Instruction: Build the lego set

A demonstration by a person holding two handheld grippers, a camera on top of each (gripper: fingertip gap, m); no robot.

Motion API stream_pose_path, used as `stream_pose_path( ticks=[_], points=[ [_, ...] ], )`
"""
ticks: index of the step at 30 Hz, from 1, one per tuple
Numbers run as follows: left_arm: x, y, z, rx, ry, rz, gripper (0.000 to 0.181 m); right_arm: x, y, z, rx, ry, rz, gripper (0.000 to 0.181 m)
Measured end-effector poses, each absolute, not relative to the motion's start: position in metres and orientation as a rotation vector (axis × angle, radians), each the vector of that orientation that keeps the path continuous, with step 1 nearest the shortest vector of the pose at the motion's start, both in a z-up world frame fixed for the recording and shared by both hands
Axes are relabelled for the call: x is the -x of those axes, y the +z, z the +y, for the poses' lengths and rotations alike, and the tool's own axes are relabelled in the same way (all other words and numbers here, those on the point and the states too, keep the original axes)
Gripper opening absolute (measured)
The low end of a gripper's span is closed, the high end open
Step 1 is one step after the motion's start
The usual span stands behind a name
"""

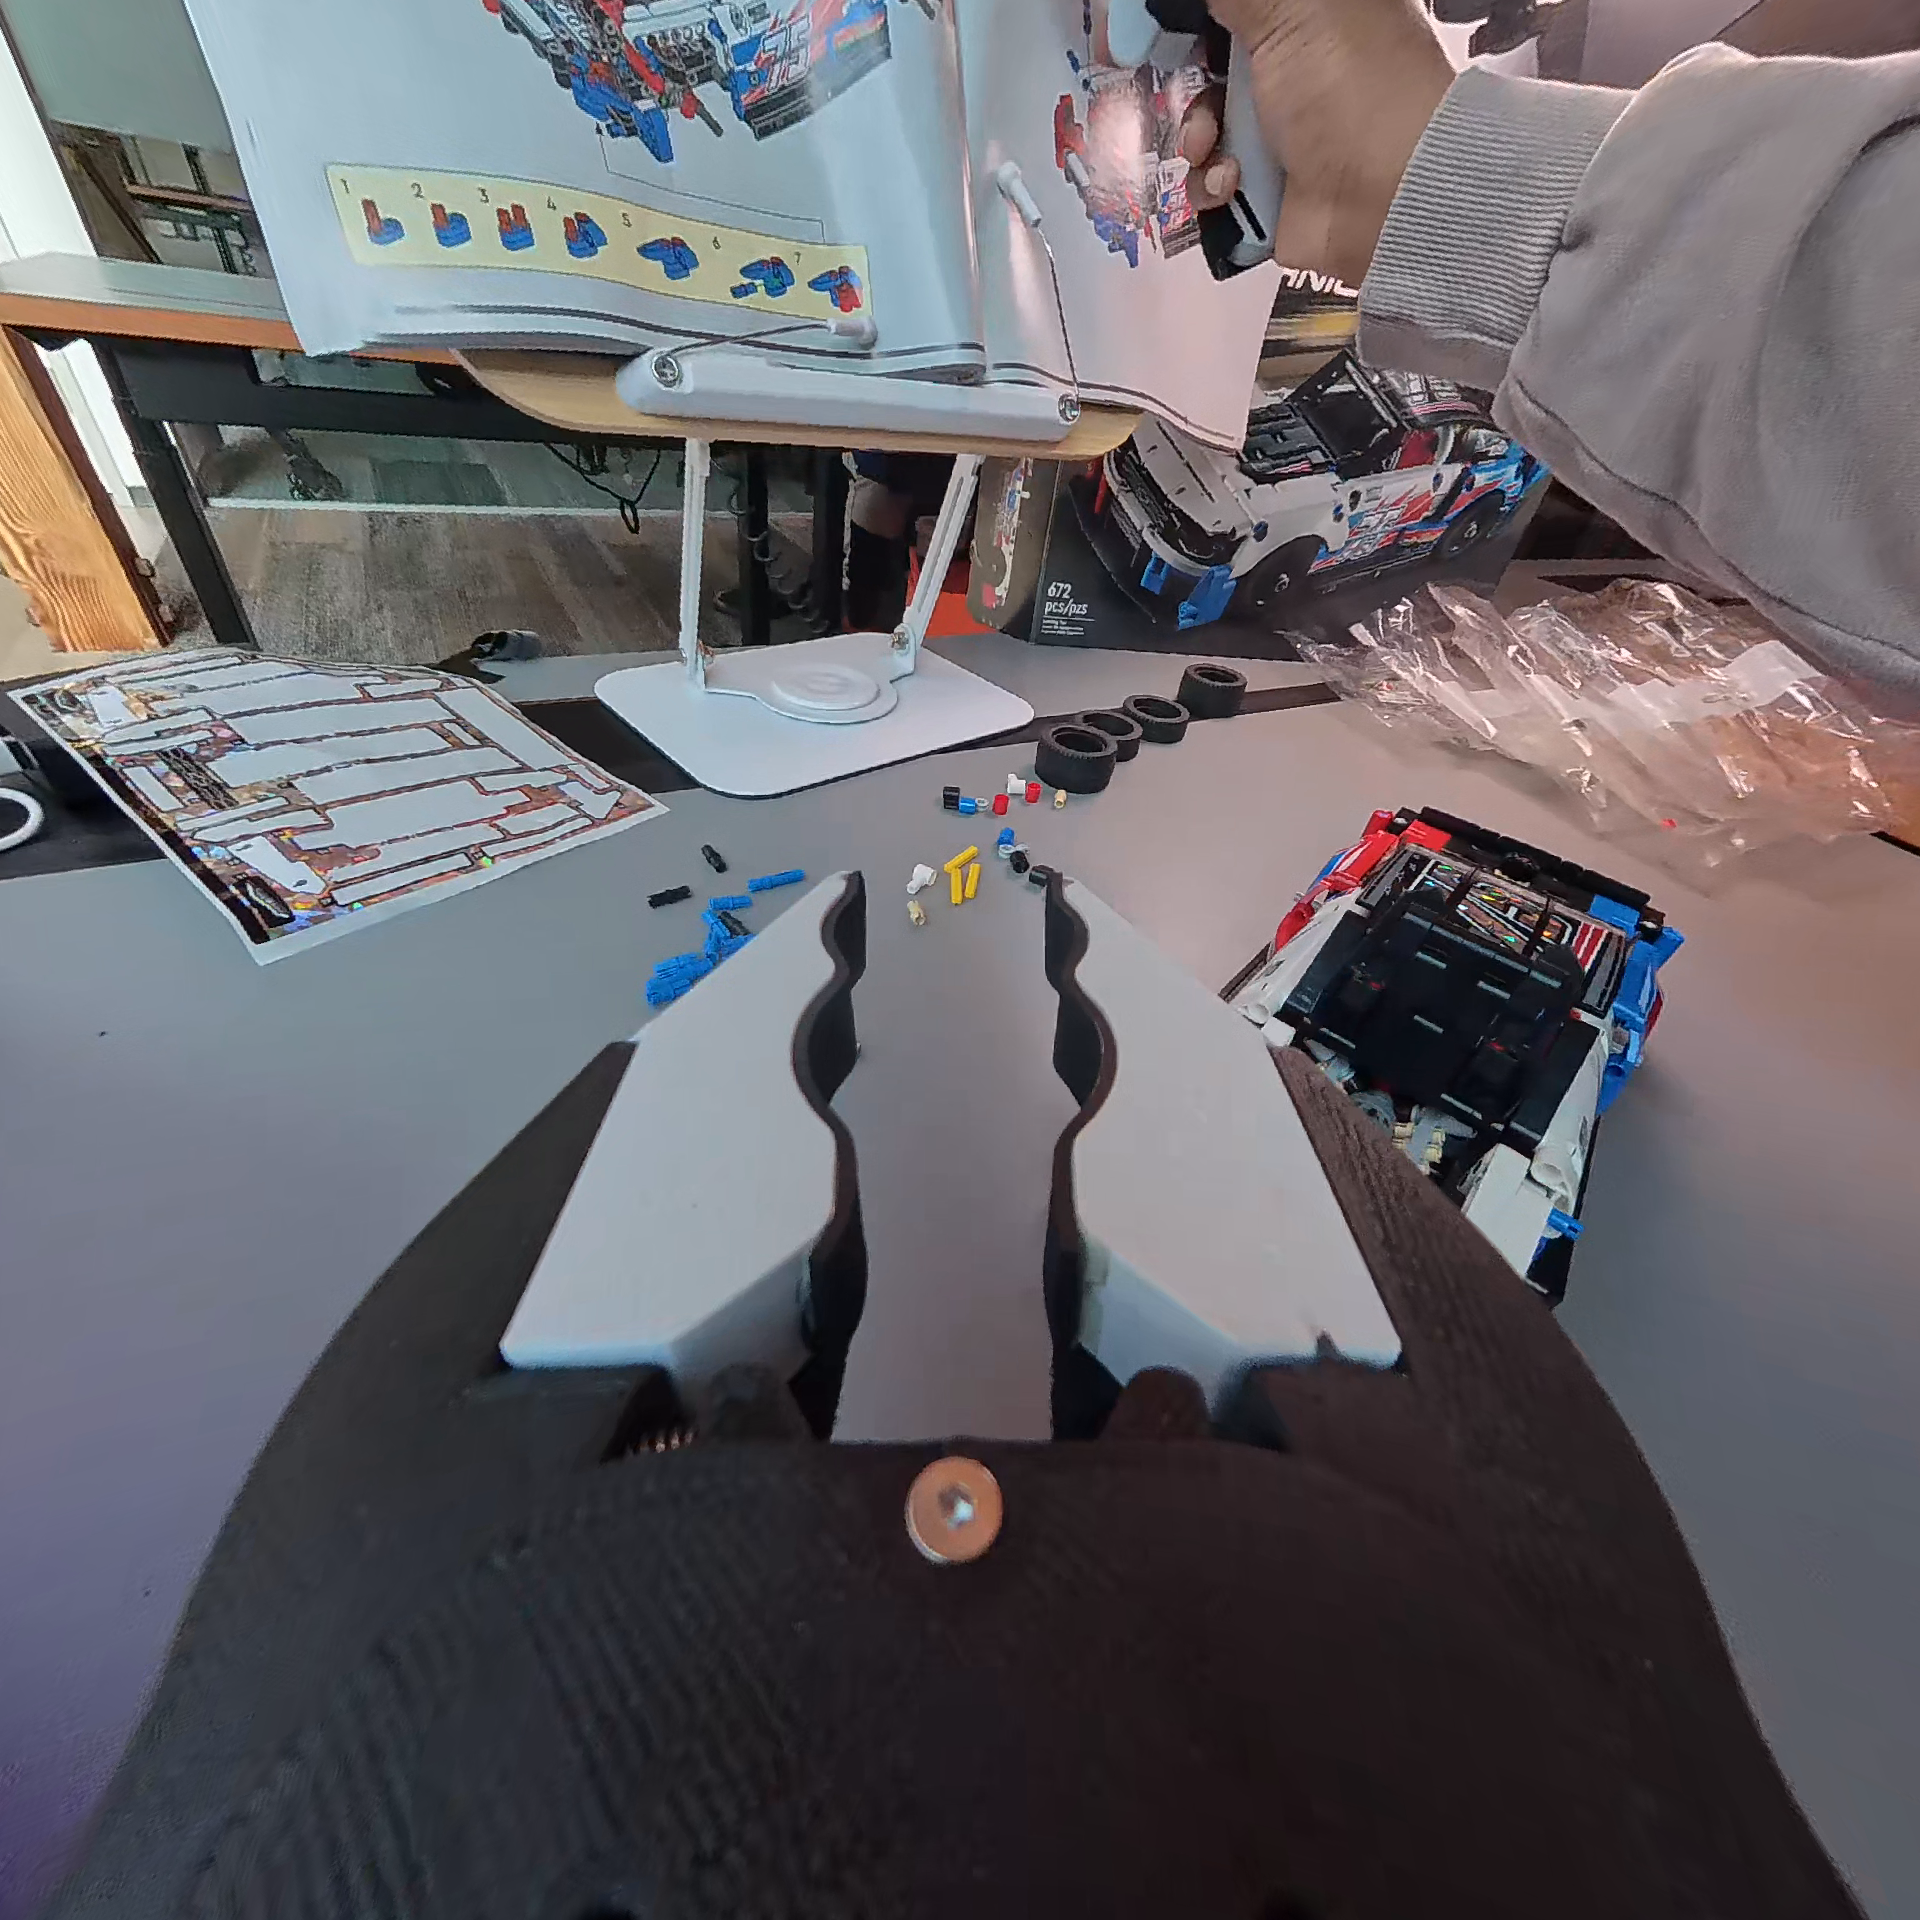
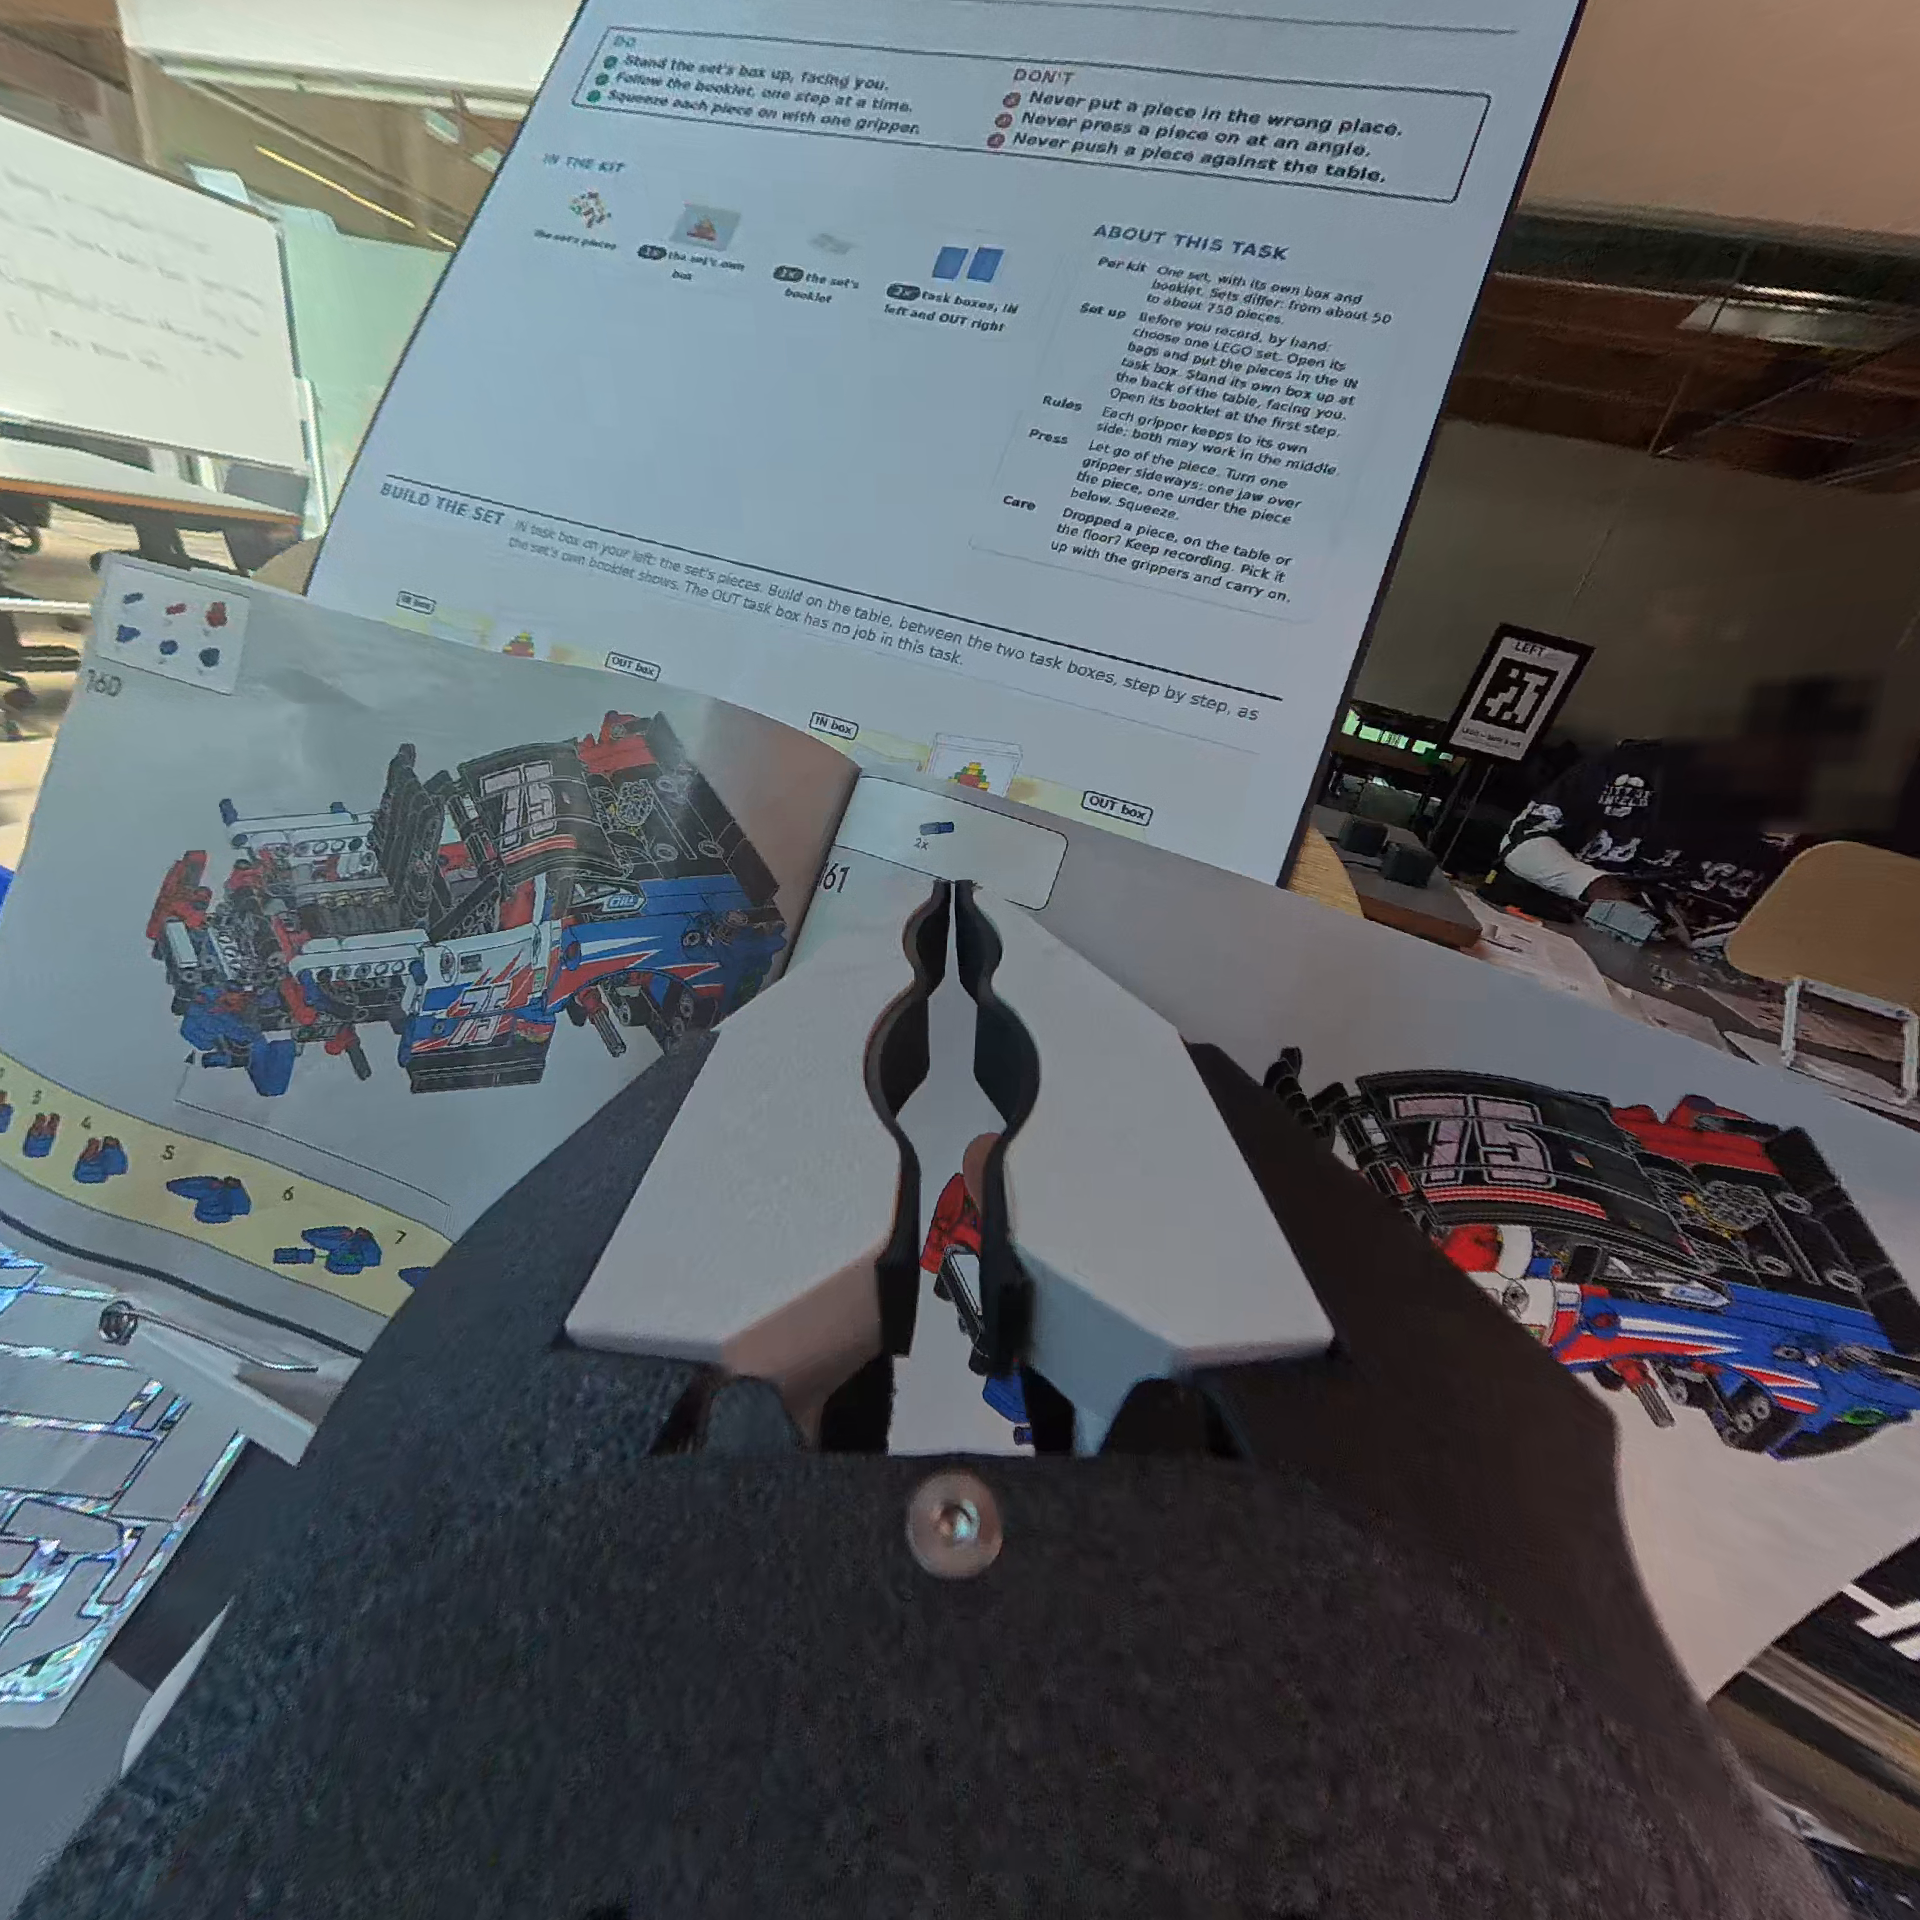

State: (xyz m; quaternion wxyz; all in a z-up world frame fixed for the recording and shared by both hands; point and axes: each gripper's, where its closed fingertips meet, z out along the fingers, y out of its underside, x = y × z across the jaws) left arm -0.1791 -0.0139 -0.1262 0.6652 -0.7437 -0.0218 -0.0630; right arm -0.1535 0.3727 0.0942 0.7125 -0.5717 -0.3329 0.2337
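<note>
In the left wrist view my left gripper (image 1: 951, 894) is open and empty, low over the grey table (image 1: 312, 1143). Just beyond its fingertips lie small loose pieces: yellow pins (image 1: 961, 873), blue pins (image 1: 696, 956), and red, black and white bits (image 1: 1003, 795). The partly built black, white, blue and red car (image 1: 1455, 1029) sits to its right. My right gripper (image 2: 951, 888) is shut, its tips in front of the right page of the open booklet (image 2: 416, 935) on the stand. That page shows behind the fingers. A hand holds this gripper (image 1: 1231, 208) up by the booklet (image 1: 623, 156).
Several black tyres (image 1: 1132, 727) stand in a row behind the pieces. The stand's white base (image 1: 810, 717) is at the back centre, a sticker sheet (image 1: 312, 779) at left, the set's box (image 1: 1299, 520) and clear bags (image 1: 1610, 707) at back right. A printed sheet (image 2: 935, 364) stands behind the booklet. Tip to tip, the grippers are about 45 cm apart.
</note>
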Motion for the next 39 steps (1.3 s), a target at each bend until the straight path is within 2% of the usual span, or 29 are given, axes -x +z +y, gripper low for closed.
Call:
stream_pose_path(
  ticks=[12,27,30,34,39],
  points=[
    [0.175,-0.136,-0.016,1.687,-0.113,0.002,0.028,0.121,0.082,0.372,1.236,0.511,-0.743,0.004],
    [0.166,-0.151,-0.008,1.724,-0.132,0.037,0.028,0.074,0.034,0.341,1.202,0.580,-0.784,0.011],
    [0.165,-0.154,-0.007,1.731,-0.150,0.029,0.028,0.080,0.022,0.333,1.187,0.574,-0.839,0.016],
    [0.164,-0.157,-0.006,1.739,-0.164,0.031,0.028,0.098,-0.001,0.334,1.212,0.533,-0.937,0.035],
    [0.170,-0.159,-0.007,1.747,-0.149,0.013,0.028,0.114,0.004,0.341,1.193,0.526,-0.950,0.046]
  ],
)
